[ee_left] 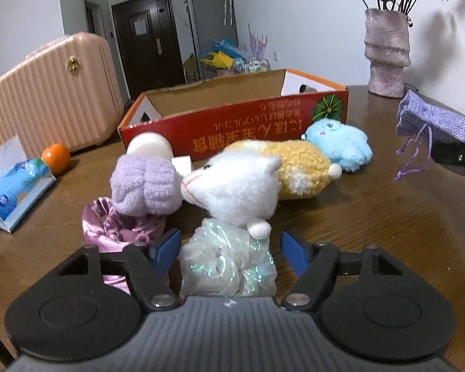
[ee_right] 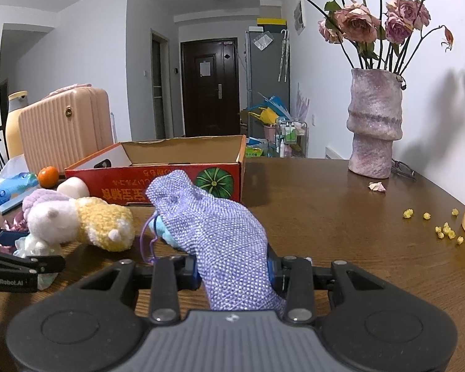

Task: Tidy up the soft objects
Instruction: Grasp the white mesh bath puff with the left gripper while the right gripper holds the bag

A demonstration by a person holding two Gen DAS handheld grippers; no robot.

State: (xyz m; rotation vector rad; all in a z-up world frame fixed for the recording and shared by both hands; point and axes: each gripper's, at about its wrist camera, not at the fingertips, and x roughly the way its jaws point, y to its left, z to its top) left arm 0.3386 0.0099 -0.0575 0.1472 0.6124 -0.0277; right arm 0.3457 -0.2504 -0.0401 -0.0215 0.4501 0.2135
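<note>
Closest in, the left hand-held gripper (ee_left: 231,252) is seen with its blue pads either side of a white plush cat in an iridescent skirt (ee_left: 232,204); a gap shows on each side, so the toy is straddled but not yet squeezed, presumably lined up for a pick. Over on the other side, the right hand-held gripper (ee_right: 234,271) is clamped tight on a lavender knit drawstring pouch (ee_right: 214,226), which is held up off the counter (ee_left: 372,217), its mouth turned toward the toys, likely so it can be filled or carried to the box. Just beside the cat, a lilac fuzzy bundle (ee_left: 145,186) is perched on a shiny pink satin pouch (ee_left: 108,232), and behind it a yellow knit plush (ee_left: 297,167) is laid touching a blue fluffy plush (ee_left: 341,142). So three plush toys and two pouches are counted, plus one fuzzy bundle. A white rounded thing (ee_left: 150,145) is tucked against the red cardboard box (ee_left: 232,124), which is left open and looks empty, probably the destination. Further out, one orange (ee_left: 55,158), one tissue pack (ee_left: 12,189), one pink suitcase (ee_left: 52,93) and one vase of dried roses (ee_left: 387,52) are spotted.
</note>
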